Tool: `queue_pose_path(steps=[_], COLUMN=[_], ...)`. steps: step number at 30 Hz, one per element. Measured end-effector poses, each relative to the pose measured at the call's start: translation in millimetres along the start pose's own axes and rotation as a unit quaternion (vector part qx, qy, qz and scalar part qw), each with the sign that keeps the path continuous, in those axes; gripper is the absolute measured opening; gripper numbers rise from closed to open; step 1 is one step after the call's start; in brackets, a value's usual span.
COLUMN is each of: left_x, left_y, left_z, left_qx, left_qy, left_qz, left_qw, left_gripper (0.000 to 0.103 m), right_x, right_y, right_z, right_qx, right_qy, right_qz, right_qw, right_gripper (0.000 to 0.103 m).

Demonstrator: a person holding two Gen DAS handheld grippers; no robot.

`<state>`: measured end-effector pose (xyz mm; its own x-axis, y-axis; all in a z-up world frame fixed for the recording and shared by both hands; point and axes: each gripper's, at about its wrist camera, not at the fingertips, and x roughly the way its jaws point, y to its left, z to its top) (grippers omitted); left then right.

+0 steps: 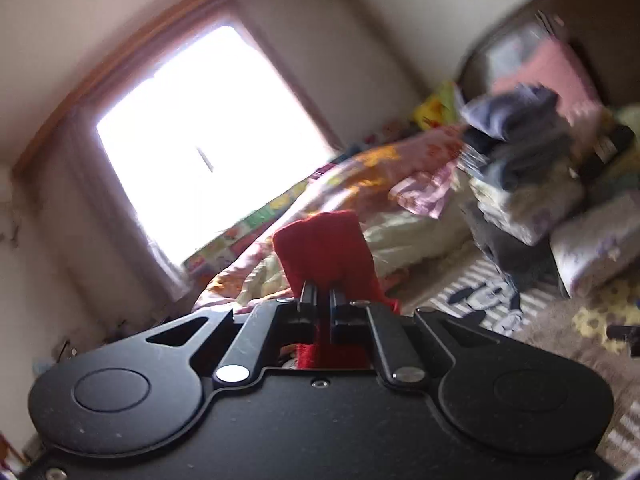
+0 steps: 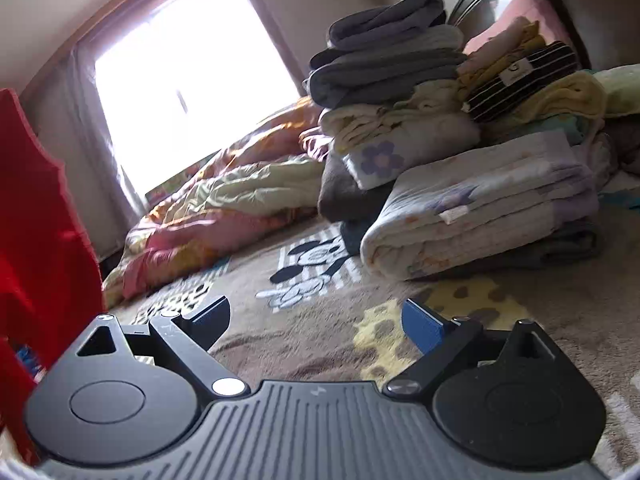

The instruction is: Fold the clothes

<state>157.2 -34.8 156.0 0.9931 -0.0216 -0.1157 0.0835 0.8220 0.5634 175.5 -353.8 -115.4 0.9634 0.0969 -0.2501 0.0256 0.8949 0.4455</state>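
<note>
Left wrist view shows the left gripper [image 1: 322, 296] clamped tight on a red garment [image 1: 324, 248], a fold of it standing up past the fingertips. With only that one narrow pinch, the cloth could slide free or bunch. The right gripper [image 2: 316, 320] stands wide and empty above the patterned blanket [image 2: 304, 344], the garment hanging well off to its left; grabbing there blindly might catch a wrong edge.
</note>
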Motion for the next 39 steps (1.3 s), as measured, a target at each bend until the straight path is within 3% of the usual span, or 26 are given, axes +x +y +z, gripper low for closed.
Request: queue_pose_path(steps=[3,6,9,13,15,17,19,20,21,27,30,32,33,35,39], left_x=[-4,16,31,43,50,52,43,36,31,25,28,32,35,40,52], left_y=[-4,-15,-24,-40,-46,-45,-32,-22,-12,37,31,21,17,14,15], left_z=[-30,-83,-128,-180,-211,-240,-261,-267,-273,-302,-320,-333,-333,-327,-320], left_qx=[0.016,0.016,-0.028,-0.087,-0.127,-0.177,-0.228,-0.256,-0.286,-0.419,-0.450,-0.473,-0.472,-0.454,-0.442], left_qy=[0.026,0.080,0.129,0.188,0.222,0.258,0.262,0.255,0.248,0.199,0.183,0.188,0.194,0.198,0.220], left_qz=[0.016,-0.011,-0.052,-0.103,-0.121,-0.135,-0.136,-0.135,-0.135,-0.151,-0.167,-0.195,-0.213,-0.237,-0.277], left_qw=[0.9994,0.9966,0.9898,0.9730,0.9592,0.9402,0.9277,0.9224,0.9157,0.8730,0.8579,0.8383,0.8331,0.8356,0.8243], left_gripper=[0.004,0.004,0.005,0.005,0.007,0.027,0.034,0.047,0.053,0.059,0.062,0.063,0.063,0.066,0.073], right_x=[-4,-5,-3,1,4,7,11,13,14,20,20,15,12,7,1], right_y=[7,16,30,51,60,69,78,82,86,96,99,104,106,110,130], right_z=[-2,-4,-10,-22,-28,-36,-43,-47,-51,-63,-66,-65,-62,-55,-48], right_qx=[-0.015,-0.034,-0.063,-0.118,-0.144,-0.172,-0.198,-0.211,-0.221,-0.244,-0.256,-0.260,-0.257,-0.243,-0.266], right_qy=[-0.001,0.003,0.014,0.033,0.042,0.053,0.066,0.072,0.077,0.099,0.106,0.106,0.112,0.139,0.220], right_qz=[0.010,0.025,0.044,0.070,0.082,0.090,0.095,0.097,0.100,0.109,0.113,0.122,0.128,0.143,0.168], right_qw=[1.000,0.999,0.997,0.990,0.985,0.980,0.973,0.970,0.967,0.959,0.954,0.952,0.951,0.949,0.923], right_gripper=[0.092,0.092,0.092,0.092,0.092,0.092,0.092,0.092,0.092,0.098,0.102,0.103,0.103,0.103,0.103])
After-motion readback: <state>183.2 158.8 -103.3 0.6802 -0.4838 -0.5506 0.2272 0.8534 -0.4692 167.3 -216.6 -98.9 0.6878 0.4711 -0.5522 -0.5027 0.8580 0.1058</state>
